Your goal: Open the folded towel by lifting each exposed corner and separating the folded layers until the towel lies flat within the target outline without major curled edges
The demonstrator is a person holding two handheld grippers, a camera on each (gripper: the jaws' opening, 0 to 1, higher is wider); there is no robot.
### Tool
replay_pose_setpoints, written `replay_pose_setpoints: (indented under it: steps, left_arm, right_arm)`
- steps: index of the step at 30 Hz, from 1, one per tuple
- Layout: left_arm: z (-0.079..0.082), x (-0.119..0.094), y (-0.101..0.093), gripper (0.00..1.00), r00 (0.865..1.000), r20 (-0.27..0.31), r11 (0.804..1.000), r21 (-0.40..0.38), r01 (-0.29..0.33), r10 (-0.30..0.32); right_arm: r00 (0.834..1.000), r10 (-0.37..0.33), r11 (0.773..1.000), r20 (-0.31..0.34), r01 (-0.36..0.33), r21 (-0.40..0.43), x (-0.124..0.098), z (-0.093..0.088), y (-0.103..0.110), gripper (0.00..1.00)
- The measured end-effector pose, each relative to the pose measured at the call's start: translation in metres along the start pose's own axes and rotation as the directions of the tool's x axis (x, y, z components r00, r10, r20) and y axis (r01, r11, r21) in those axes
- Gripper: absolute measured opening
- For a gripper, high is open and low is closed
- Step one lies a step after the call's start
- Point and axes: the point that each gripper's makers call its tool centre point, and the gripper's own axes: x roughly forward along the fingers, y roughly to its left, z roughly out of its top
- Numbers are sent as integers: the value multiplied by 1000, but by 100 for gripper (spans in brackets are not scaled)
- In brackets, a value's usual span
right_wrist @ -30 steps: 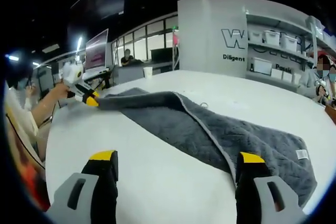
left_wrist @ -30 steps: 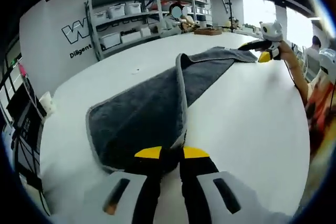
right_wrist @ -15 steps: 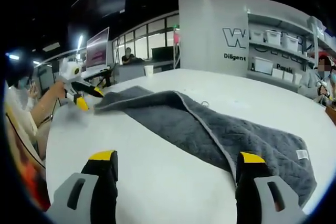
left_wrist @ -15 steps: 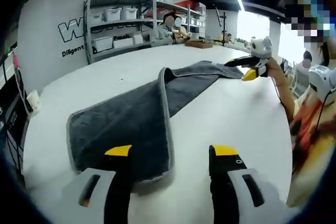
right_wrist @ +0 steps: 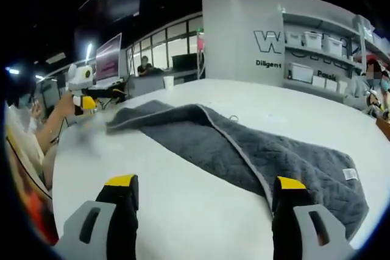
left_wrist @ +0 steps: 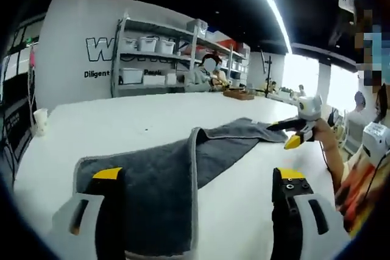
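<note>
On the white bench (left_wrist: pixel 122 123), the grey towel (left_wrist: pixel 164 175) lies stretched long between my two grippers, one layer doubled over the other along a pale-trimmed edge (left_wrist: pixel 194 168).

Left gripper (left_wrist: pixel 201 196): fingers spread wide, holding nothing, over the near end of the towel. Right gripper (right_wrist: pixel 204 196): fingers spread too, empty, above bare bench with the towel (right_wrist: pixel 244 147) just ahead. In the right gripper view I see my left gripper (right_wrist: pixel 82 92) off past the far end of the towel, apart from it. In the left gripper view my right gripper (left_wrist: pixel 301 127) sits near the opposite end.

My read: the towel is half unfolded, and the next step is peeling the top layer sideways.
- Grab the trimmed edge near the corners, top layer only.
- Lift low and carry both ends across together so the fold doesn't twist.
- Lay it down before releasing, then check the corners for curl.

Unclear:
- I can't make out any target outline on the bench.
- The towel's near corner is behind my left fingers.
- I can't tell how many layers are stacked.
- The small label (right_wrist: pixel 348 175) is unreadable.
</note>
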Motion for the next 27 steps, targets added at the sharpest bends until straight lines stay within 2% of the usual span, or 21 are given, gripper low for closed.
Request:
replay_pose_setpoints:
  steps: [1,5,7,12,16,21,25,27]
  left_arm:
    - [3,3,3,100,1000,21,1000,-25,-9,10]
    - [1,15,9,100,999,21,999,-3,-32,32]
    - [-4,24,15,100,998,-7,998,27,-60,60]
    - [-17,39,18,100,996,-51,996,65,-66,69]
    - [-23,45,14,100,996,-68,995,80,-58,64]
    - [-30,45,12,100,995,-81,995,80,-60,66]
    - [-45,45,14,100,988,-123,992,93,-86,97]
    - [-53,45,13,100,982,-152,989,112,-93,110]
  right_arm:
    - [1000,-3,1000,-4,3,0,0,-1,-1,90]
    - [1000,-8,1000,-11,8,-1,2,-2,-2,91]
    - [1000,-9,1000,-16,9,-1,4,-4,-2,91]
    - [999,-24,999,-38,23,-24,7,-9,-6,89]
    - [995,-100,992,-18,98,-77,7,-5,-20,82]
    - [986,-163,980,-35,158,-125,13,-9,-30,79]
    - [977,-204,970,-59,193,-150,19,-16,-36,66]
    - [970,-230,964,-75,217,-154,21,-20,-43,62]
